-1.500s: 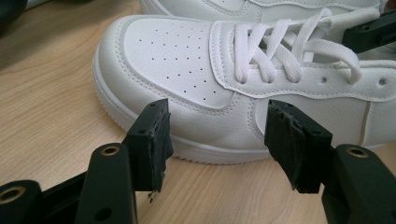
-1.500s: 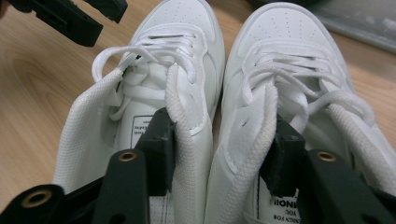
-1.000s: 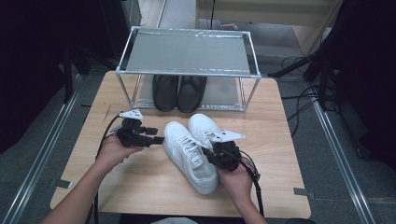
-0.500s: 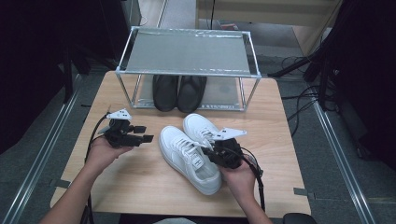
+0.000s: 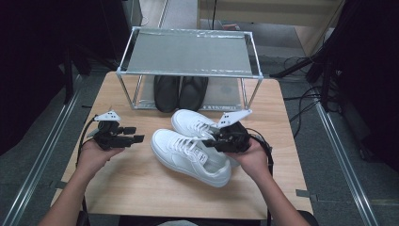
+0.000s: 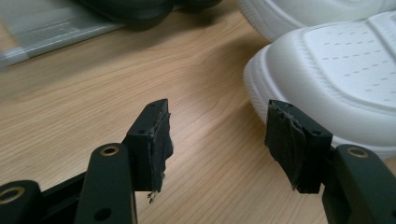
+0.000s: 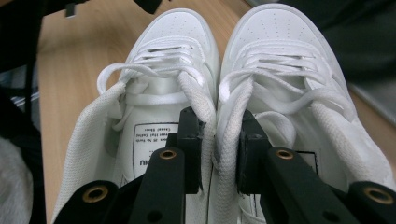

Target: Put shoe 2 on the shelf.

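Black jaws of the right gripper (image 7: 217, 151) are clamped on the two inner collars of the pair of white sneakers (image 7: 224, 116), one jaw reaching down inside each shoe, so that the padded edges are pinched together between the pads. In the right gripper view the shoes lie side by side and touching, toes pointing away, laces tied. From the high view the right gripper (image 5: 211, 141) sits over the heel ends of the white sneakers (image 5: 190, 146), which rest near the middle of the wooden table (image 5: 141, 188), toes angled toward the far left. The left gripper (image 6: 217, 140) has its jaws standing apart with nothing between them, low over bare wood; the toe of the nearer sneaker lies just beside its right-hand jaw, not touching it. In the high view the left gripper (image 5: 134, 134) is held at the left of the table, clear of the shoes. At the far edge stands a metal shoe rack (image 5: 188, 52), with a pair of black shoes (image 5: 181, 92) on its lower level
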